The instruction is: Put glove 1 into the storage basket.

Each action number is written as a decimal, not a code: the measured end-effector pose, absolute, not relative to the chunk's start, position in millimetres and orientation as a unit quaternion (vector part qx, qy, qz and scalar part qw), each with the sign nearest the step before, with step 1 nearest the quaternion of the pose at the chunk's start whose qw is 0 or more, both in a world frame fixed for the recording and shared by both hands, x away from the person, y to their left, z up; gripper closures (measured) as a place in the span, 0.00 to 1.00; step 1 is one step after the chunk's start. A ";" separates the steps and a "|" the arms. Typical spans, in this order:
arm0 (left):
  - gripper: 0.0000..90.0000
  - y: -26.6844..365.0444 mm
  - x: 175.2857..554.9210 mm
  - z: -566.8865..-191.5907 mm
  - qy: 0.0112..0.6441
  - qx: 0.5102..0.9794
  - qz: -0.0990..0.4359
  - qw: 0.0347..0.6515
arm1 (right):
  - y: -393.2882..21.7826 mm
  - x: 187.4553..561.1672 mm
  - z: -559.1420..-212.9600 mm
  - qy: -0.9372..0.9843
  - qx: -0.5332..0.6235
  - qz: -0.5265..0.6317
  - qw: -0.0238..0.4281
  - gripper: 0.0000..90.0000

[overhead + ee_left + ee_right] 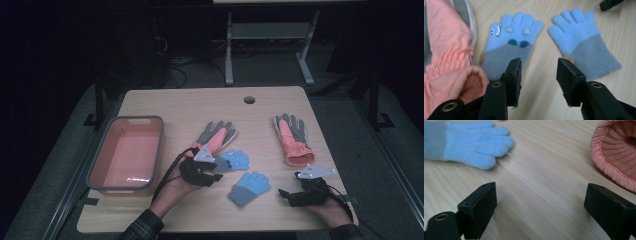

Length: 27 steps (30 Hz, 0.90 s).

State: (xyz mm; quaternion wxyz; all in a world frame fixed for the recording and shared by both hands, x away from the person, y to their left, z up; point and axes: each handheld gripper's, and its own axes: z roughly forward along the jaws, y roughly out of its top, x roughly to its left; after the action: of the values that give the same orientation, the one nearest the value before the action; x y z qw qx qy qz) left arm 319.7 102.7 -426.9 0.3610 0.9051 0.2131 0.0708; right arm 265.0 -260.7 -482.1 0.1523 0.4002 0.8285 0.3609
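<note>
Left claw (539,75) nearest me, jaws half narrowed, nothing between. Blue glove with face (510,42) lies just ahead-left on bench (544,95), cuff toward claw, fingers away. Right claw (540,212) wide, empty, farther off.

no text, label, brand, number or sign can be read anywhere in these views. the blue glove with a face (510,40) carries stitched eyes, teeth and dark patches, but no letters. the plain blue glove (580,37) and the wooden table (544,182) bear no writing either.
</note>
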 end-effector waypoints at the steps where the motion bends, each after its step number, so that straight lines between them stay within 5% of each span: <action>1: 0.62 100.1 322.0 -426.4 0.214 0.905 0.074 0.361 | -260.7 265.0 -482.2 0.829 0.400 0.361 0.152 0.12; 15: 0.74 75.7 362.7 -429.5 0.222 0.912 0.071 0.338 | -260.7 265.1 -482.1 0.829 0.400 0.361 0.153 0.12; 27: 0.73 63.7 379.7 -443.1 0.223 0.921 0.059 0.312 | -260.7 265.0 -482.1 0.828 0.400 0.361 0.152 0.12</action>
State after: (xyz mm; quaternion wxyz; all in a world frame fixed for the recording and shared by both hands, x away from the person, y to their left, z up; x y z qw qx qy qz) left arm 379.7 63.7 -443.1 0.3124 0.9214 0.2234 0.0591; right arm 265.0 -260.7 -482.1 0.1524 0.4002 0.8285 0.3610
